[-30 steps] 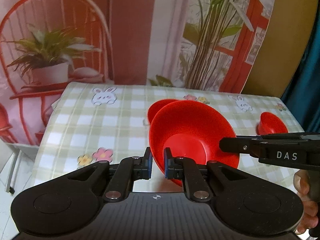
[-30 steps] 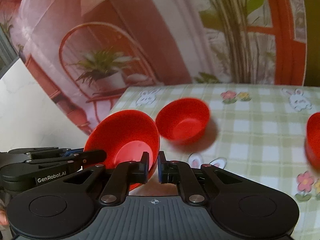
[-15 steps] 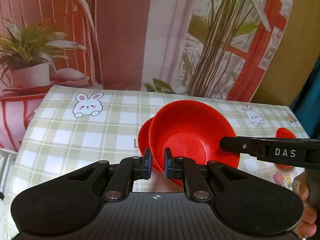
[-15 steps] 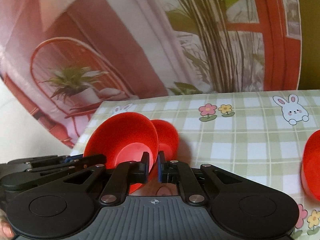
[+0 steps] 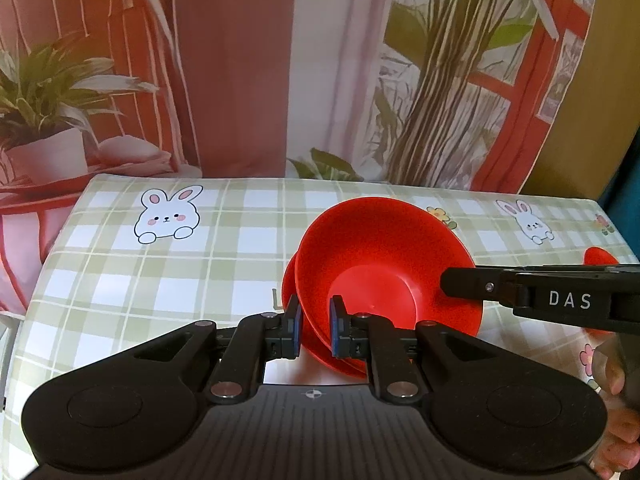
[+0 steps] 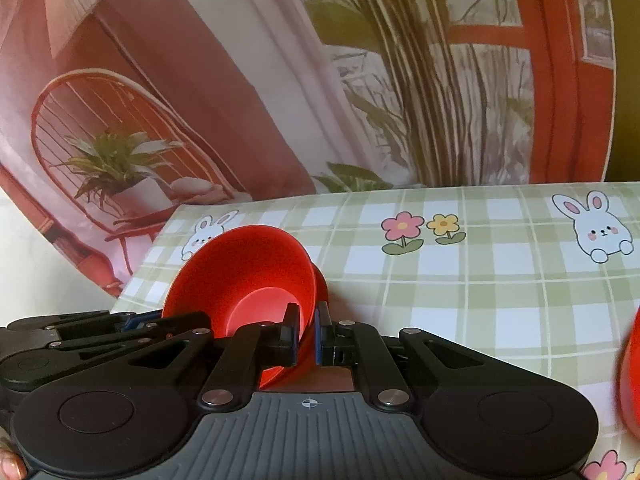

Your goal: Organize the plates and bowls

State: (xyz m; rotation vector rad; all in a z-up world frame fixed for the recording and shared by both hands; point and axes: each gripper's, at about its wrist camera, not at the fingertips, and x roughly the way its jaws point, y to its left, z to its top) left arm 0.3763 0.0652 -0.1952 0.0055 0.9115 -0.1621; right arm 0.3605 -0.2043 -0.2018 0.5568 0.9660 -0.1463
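While the counter point(image 5: 120, 280) with its checked rabbit-print cloth fills the lower half of both wrist views, I read the red bowl point(image 5: 384, 264) as the item in hand and the second red bowl point(image 5: 289, 292) directly beneath it as the target. The held bowl is tilted, its mouth facing up and away from me, and it overlaps the lower bowl so that only a crescent of the lower rim shows at the left; I cannot tell whether the two touch. A third red dish point(image 5: 600, 258) sits well apart at the right edge of the counter. I have the left hand-held gripper point(image 5: 314, 330) clamped on the near rim of the held bowl, jaws nearly shut with only the thin wall between the pads. The right hand-held gripper point(image 6: 306, 334) is likewise closed down on the rim at the bowl's right side. Both grips lie on the near half of the rim, so the target lies forward and below both hand-held grippers, neither clearly nearer. My judgement: the next move is a level descent to nest the bowl, then a release on both sides.
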